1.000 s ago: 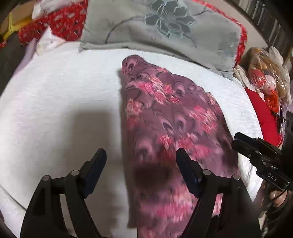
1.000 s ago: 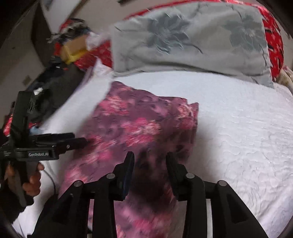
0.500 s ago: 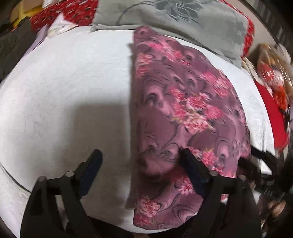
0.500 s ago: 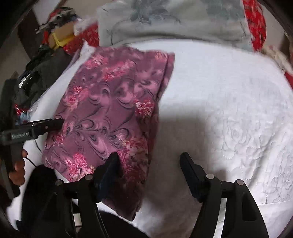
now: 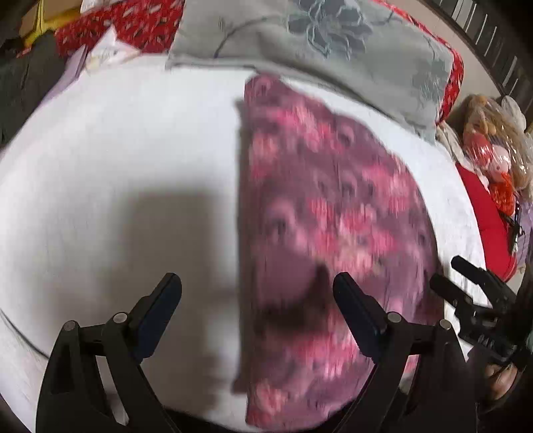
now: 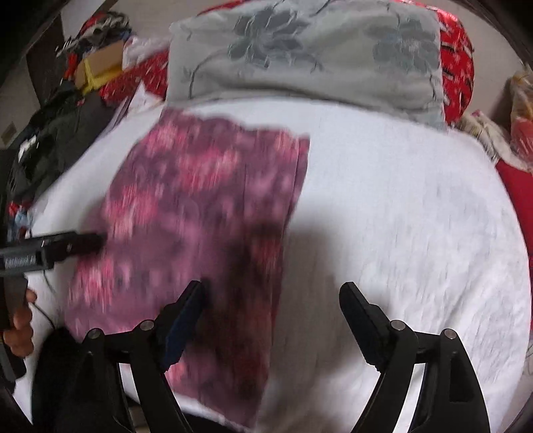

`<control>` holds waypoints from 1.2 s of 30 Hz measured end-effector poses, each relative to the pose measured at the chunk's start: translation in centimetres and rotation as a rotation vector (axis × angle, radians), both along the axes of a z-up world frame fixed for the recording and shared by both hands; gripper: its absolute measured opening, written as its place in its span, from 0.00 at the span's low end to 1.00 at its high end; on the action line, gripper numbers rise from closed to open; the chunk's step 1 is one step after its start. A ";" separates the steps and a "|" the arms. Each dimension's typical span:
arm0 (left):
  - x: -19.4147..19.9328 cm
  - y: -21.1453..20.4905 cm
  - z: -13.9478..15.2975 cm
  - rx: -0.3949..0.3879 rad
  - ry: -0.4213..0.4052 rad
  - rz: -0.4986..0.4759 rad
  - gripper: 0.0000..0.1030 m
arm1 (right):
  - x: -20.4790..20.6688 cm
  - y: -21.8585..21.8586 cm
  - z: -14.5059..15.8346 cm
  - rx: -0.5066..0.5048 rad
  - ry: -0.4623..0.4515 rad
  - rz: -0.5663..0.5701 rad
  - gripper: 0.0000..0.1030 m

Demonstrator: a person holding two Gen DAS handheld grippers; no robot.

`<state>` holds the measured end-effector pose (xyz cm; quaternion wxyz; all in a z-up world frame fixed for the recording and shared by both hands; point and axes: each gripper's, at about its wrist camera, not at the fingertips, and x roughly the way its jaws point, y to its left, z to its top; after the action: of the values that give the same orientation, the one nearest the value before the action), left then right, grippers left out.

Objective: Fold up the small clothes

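Note:
A purple garment with pink flowers [image 5: 333,216] lies folded in a long flat strip on the white bedspread [image 5: 116,150]. My left gripper [image 5: 256,286] hovers open over its near left edge, and nothing is pressed between its pads. In the right wrist view the garment [image 6: 200,216] is motion-blurred. My right gripper [image 6: 273,293] hangs over the garment's near right edge with its jaws opening; the cloth lies below them, not gripped. Each gripper shows in the other's view: the right gripper [image 5: 466,293] and the left gripper [image 6: 66,243], held by a hand [image 6: 20,326].
A grey floral pillow [image 6: 299,56] lies across the far side of the bed, with red patterned fabric [image 5: 133,23] behind it. A wrapped doll [image 5: 489,146] sits at the right edge. Dark clothes [image 6: 50,133] are piled on the left.
My right gripper's jaws went from narrow to wide over the garment's right edge. My left gripper's jaws widened a little. The garment stays flat on the bed.

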<state>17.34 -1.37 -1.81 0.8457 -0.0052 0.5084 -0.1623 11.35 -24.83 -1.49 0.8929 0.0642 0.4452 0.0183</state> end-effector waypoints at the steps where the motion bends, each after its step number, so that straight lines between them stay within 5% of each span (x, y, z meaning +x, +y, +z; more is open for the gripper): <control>1: 1.0 -0.1 0.3 0.005 -0.006 0.001 0.91 | 1.4 -0.3 0.3 0.021 -0.006 -0.013 0.80; 6: 6.8 -1.8 1.7 0.004 -0.023 0.018 0.91 | 8.3 -1.7 0.1 0.118 0.000 -0.077 0.78; 10: 10.7 -3.5 1.0 0.023 -0.018 0.032 0.91 | 12.1 -2.4 -0.9 0.146 -0.019 -0.135 0.55; 12: 12.7 -4.3 -0.6 0.066 0.005 0.058 0.91 | 13.8 -2.6 -2.5 0.074 0.035 -0.152 0.56; 16: 15.0 -3.1 -2.8 -0.048 0.117 0.093 1.00 | 14.2 -3.1 -1.8 0.039 0.034 -0.125 0.62; 23: 8.4 -0.8 -0.5 -0.043 0.038 0.019 1.00 | 7.9 -3.1 -0.5 0.154 0.029 0.099 0.77; 27: 6.4 -1.2 -3.2 -0.012 0.114 0.018 1.00 | 6.5 -2.6 -2.6 0.096 0.062 0.019 0.99; 32: 2.5 -0.3 0.4 0.001 0.032 -0.011 1.00 | 3.1 -2.4 -0.2 0.086 0.048 0.014 0.99; 36: 0.0 -0.9 -1.5 0.071 0.044 -0.049 1.00 | 0.7 -1.3 -3.0 0.007 0.143 0.037 0.99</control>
<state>17.29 -2.28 -3.34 0.8296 0.0337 0.5324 -0.1650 12.01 -26.18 -4.45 0.8582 0.0601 0.5088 0.0317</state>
